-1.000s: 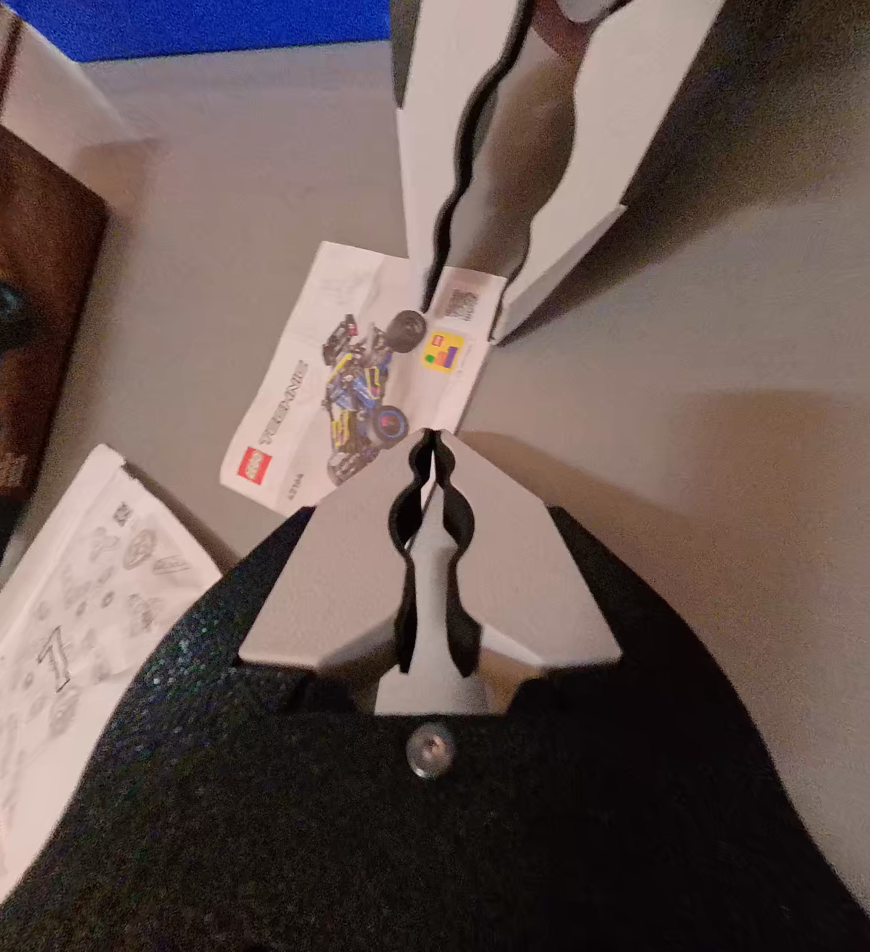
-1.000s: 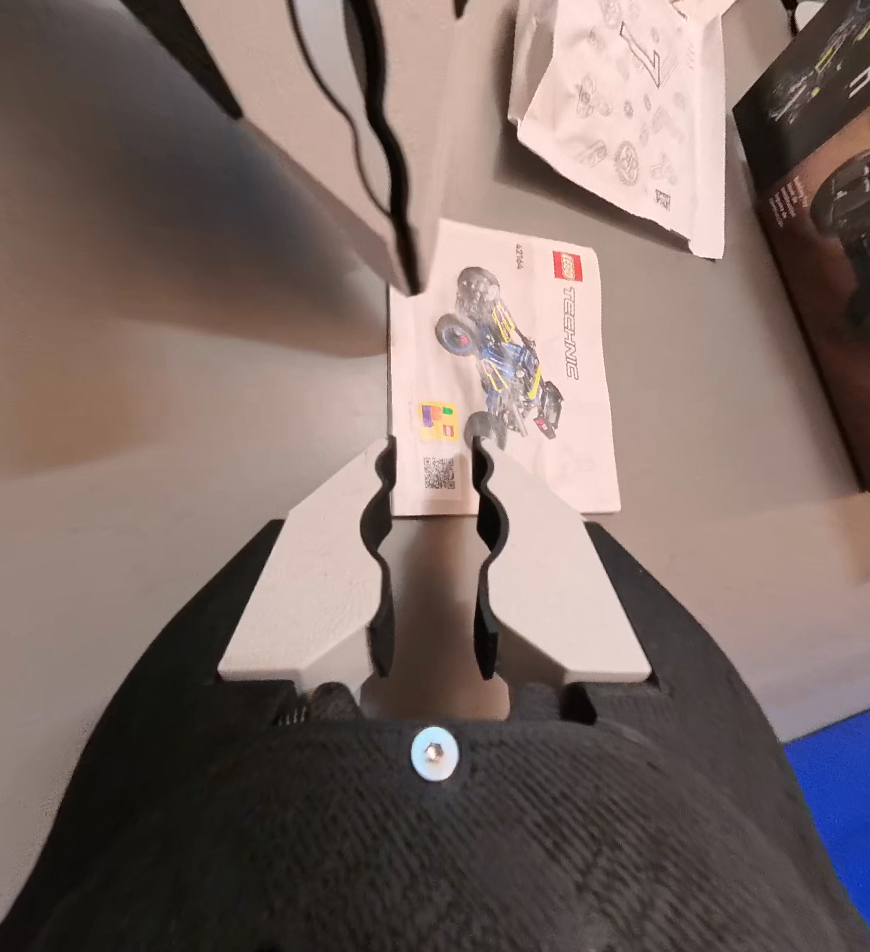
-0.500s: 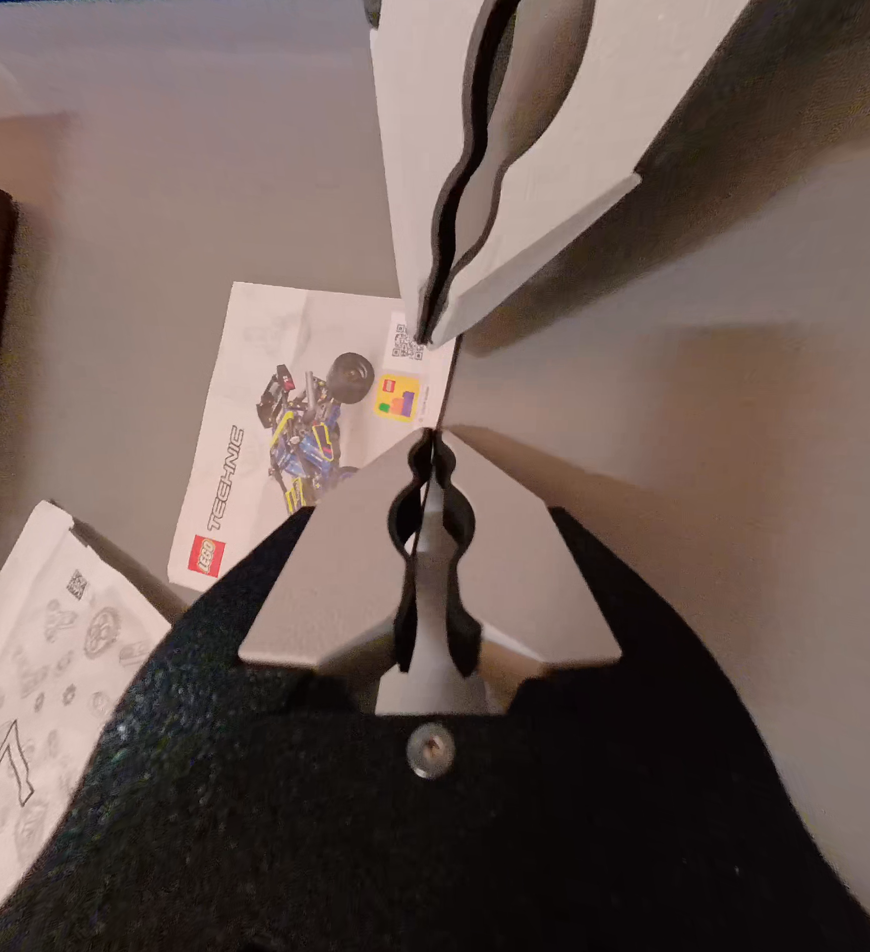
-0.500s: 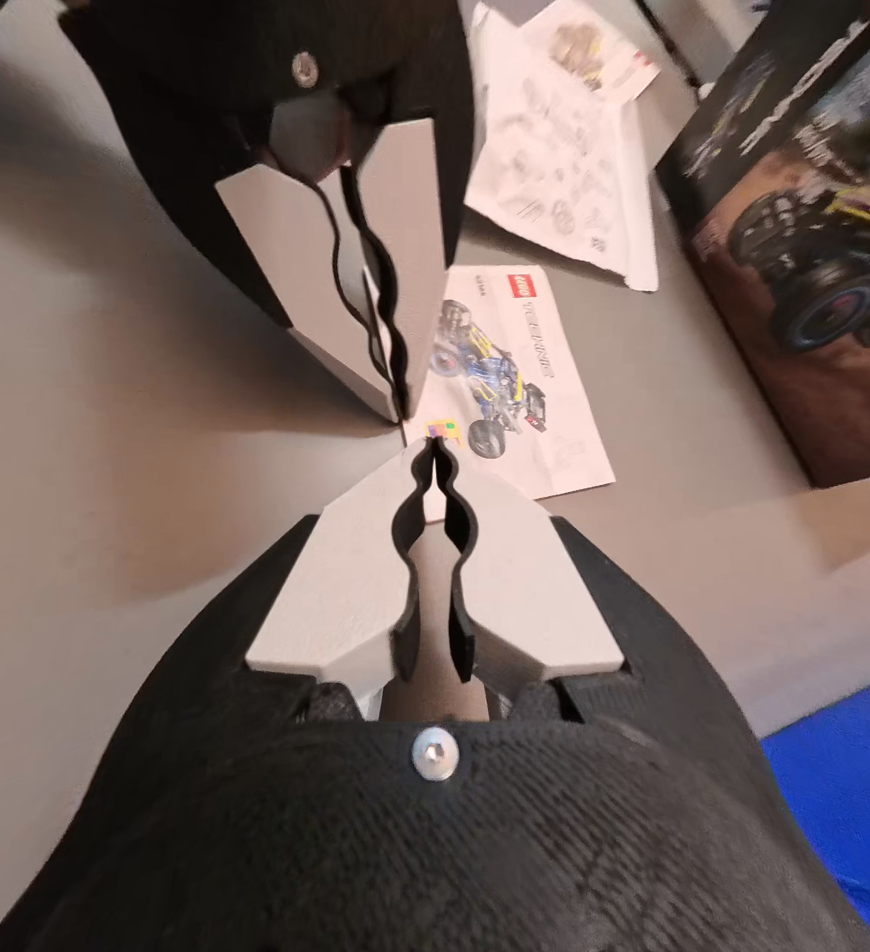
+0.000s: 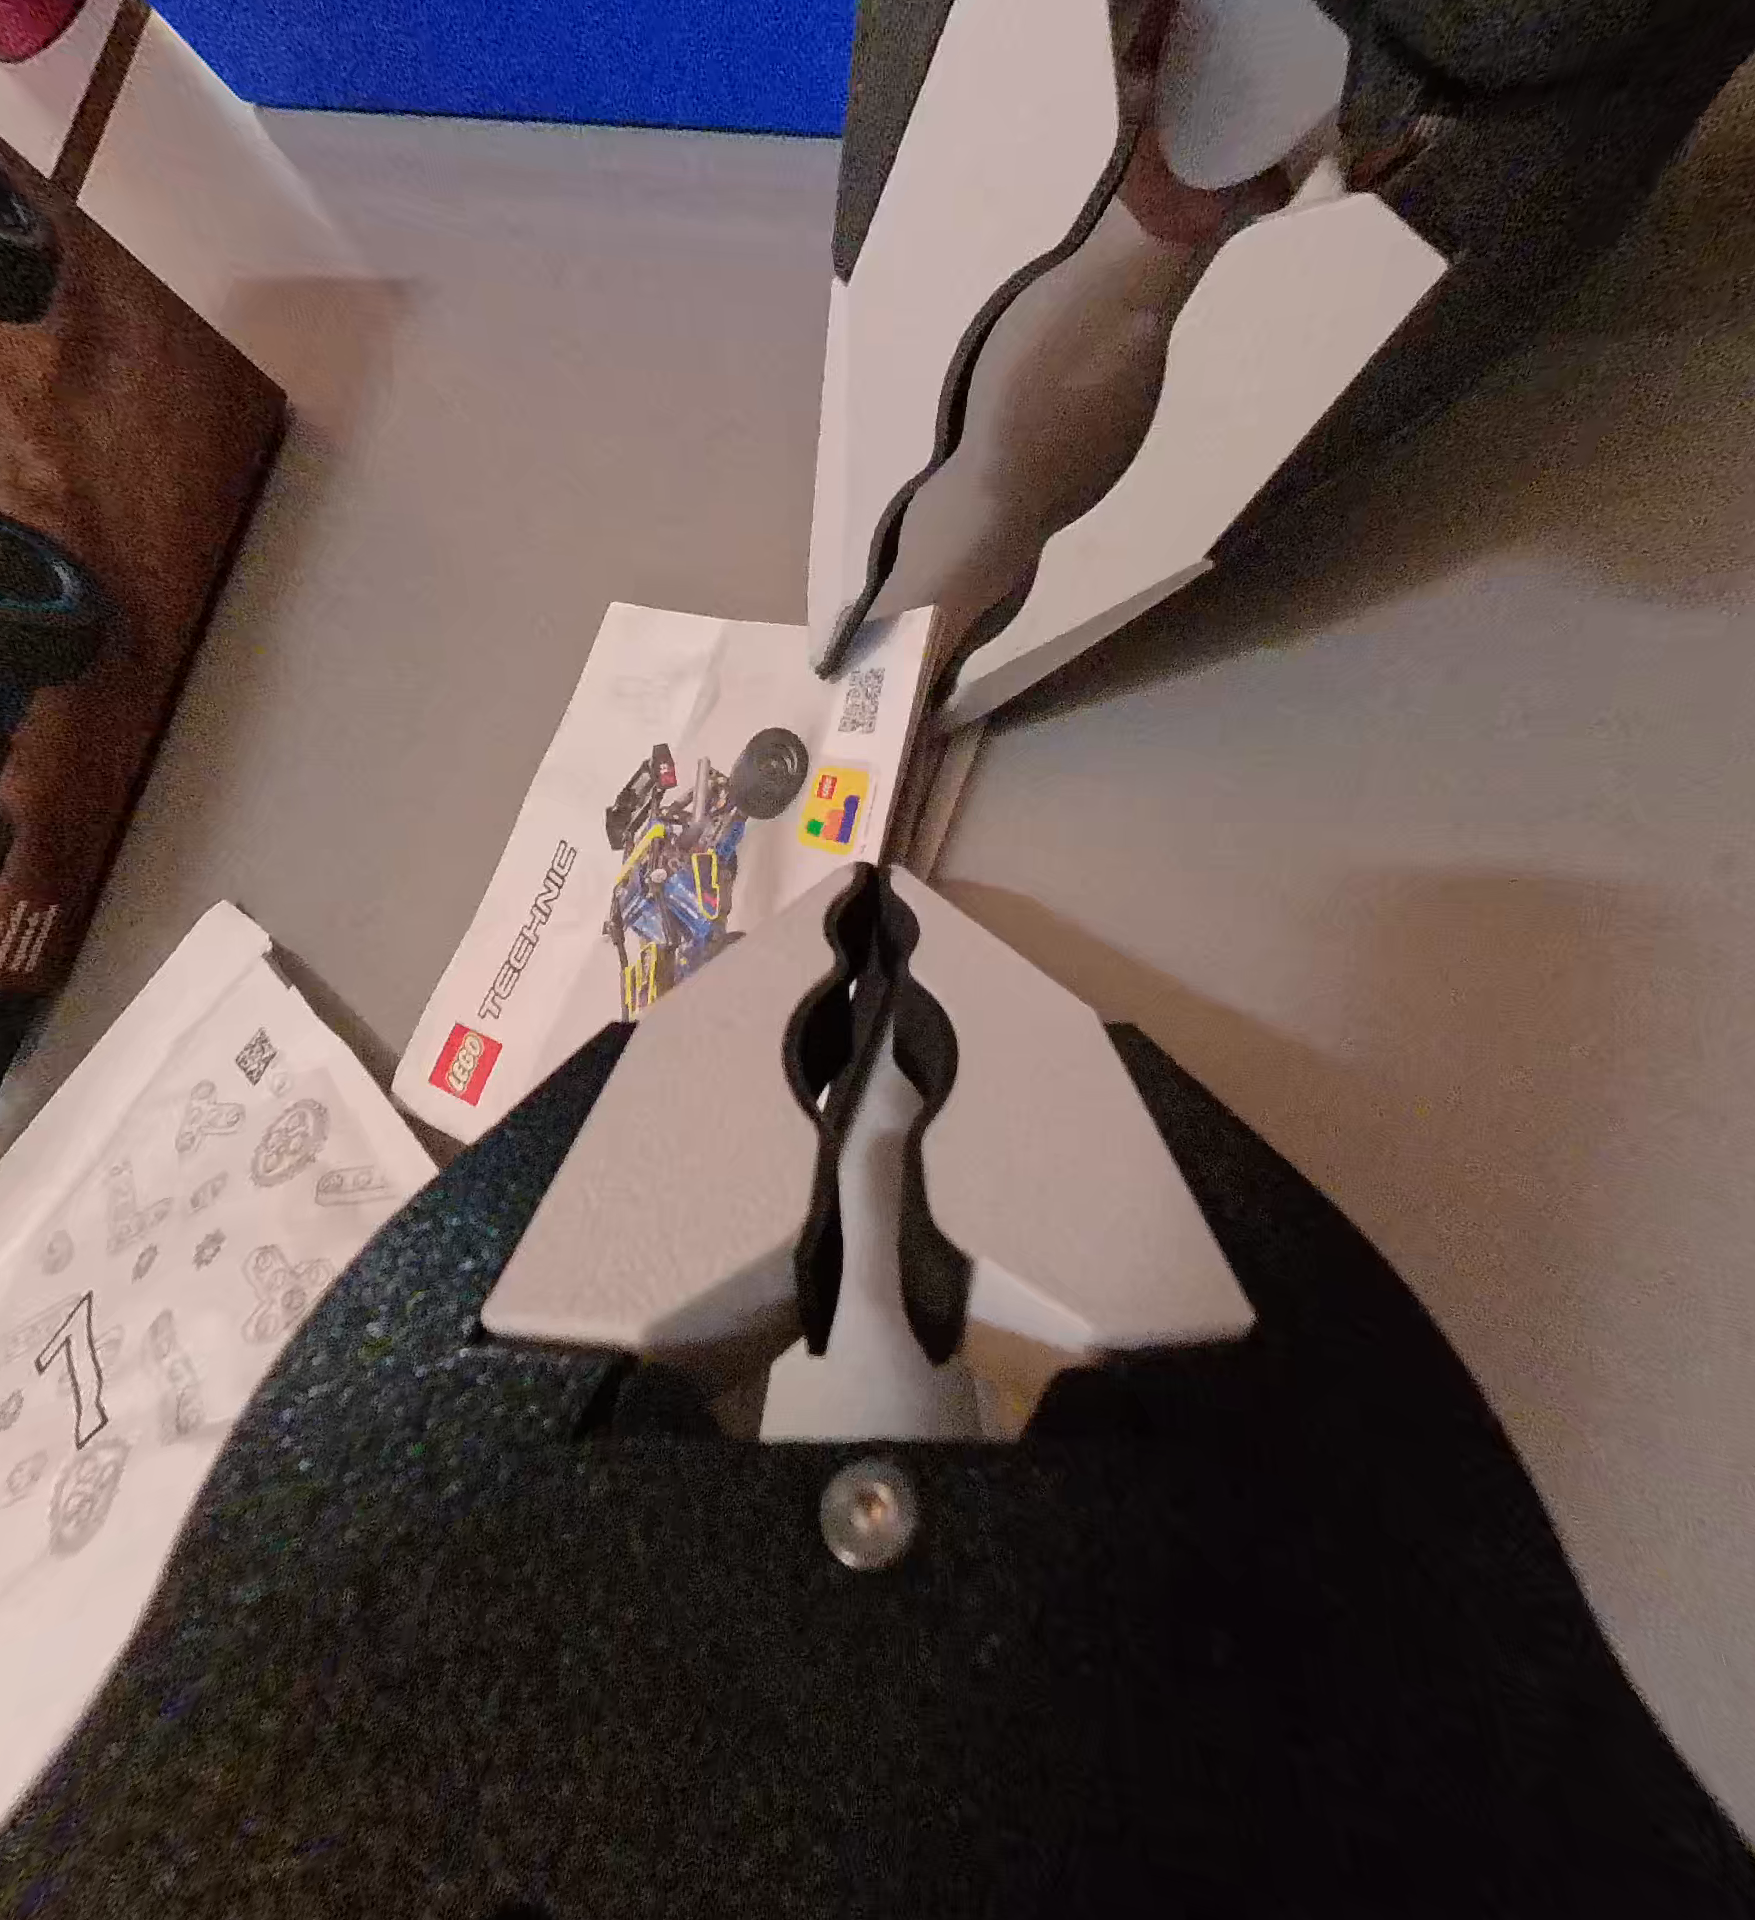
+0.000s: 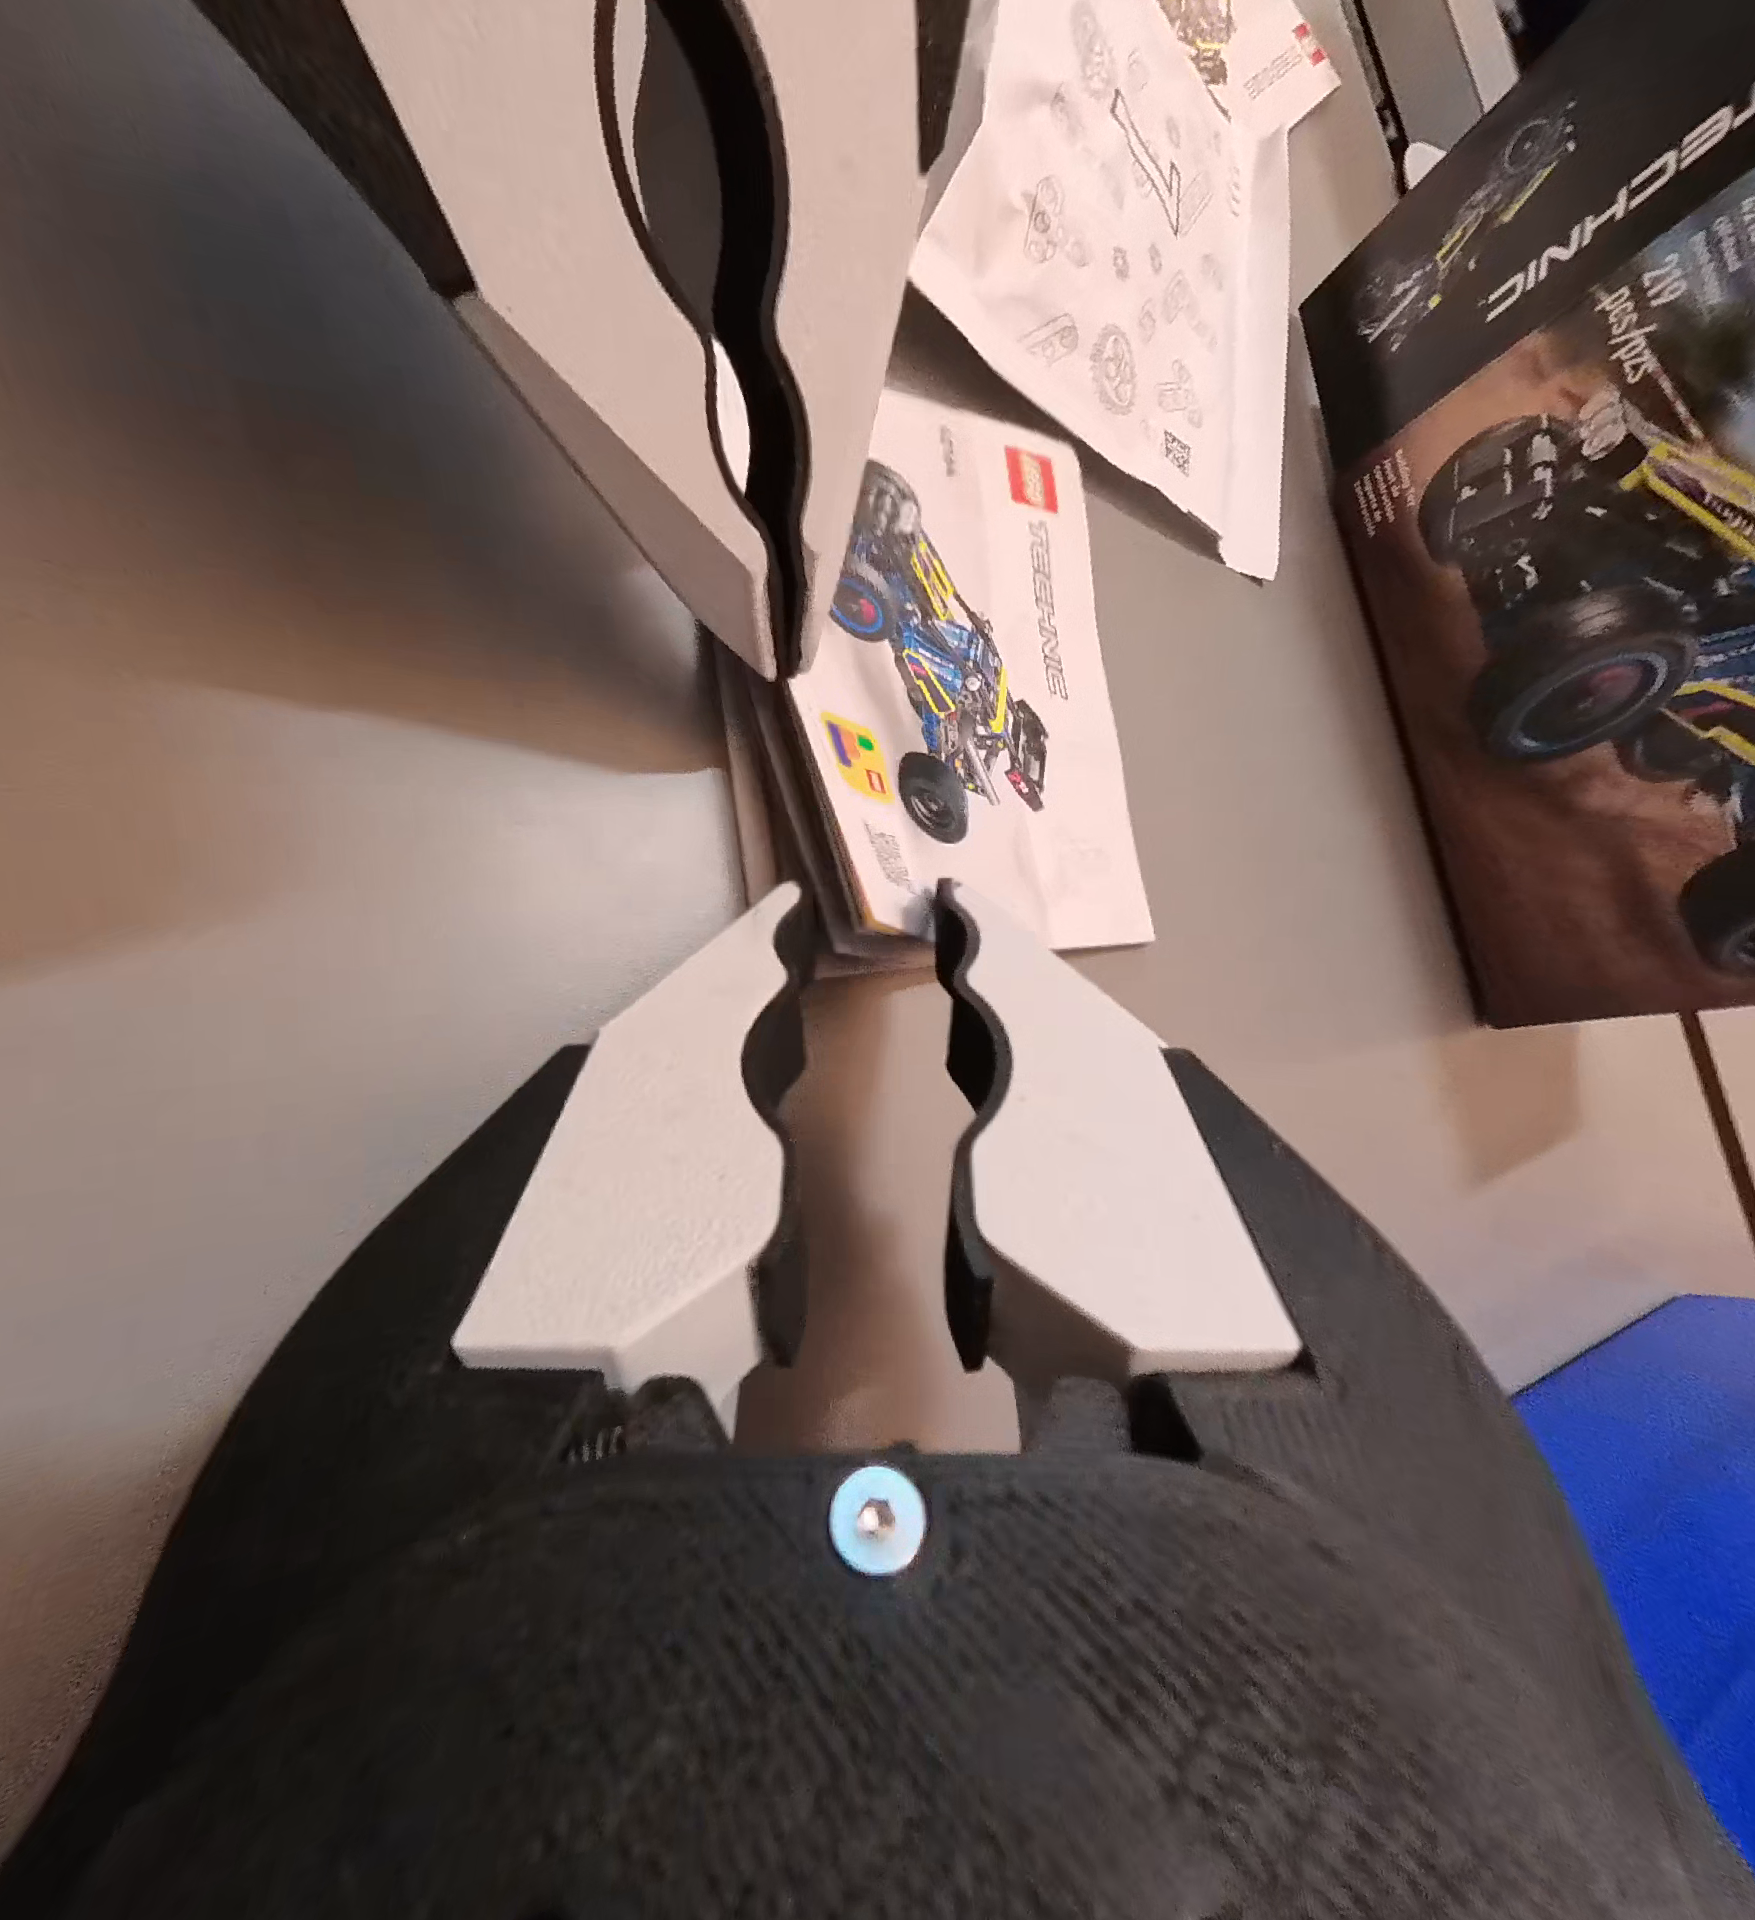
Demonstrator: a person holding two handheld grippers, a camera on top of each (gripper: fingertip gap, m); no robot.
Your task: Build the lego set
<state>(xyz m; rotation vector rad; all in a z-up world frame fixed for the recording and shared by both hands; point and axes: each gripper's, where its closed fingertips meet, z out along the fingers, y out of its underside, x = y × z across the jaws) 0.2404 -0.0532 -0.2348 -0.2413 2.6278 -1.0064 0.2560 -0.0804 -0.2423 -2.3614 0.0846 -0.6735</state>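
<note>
- Right claw (image 6: 868,899) has reopened since half a second ago — tips now straddle the instruction booklet's (image 6: 998,675) lifted corner.
- Left claw (image 5: 871,883) closed, pinching the booklet's edge.
- Booklet lies on the grey worktop (image 5: 1424,1039), beside parts bag (image 5: 125,1247) and set box (image 6: 1631,571).

Left gripper (image 5: 871,883) pinched closed, fingers (image 5: 717,1101) meeting at the tips, aimed toward 12 o'clock; right gripper (image 6: 868,899) facing it, fingers (image 6: 1081,1132) parted.
</note>
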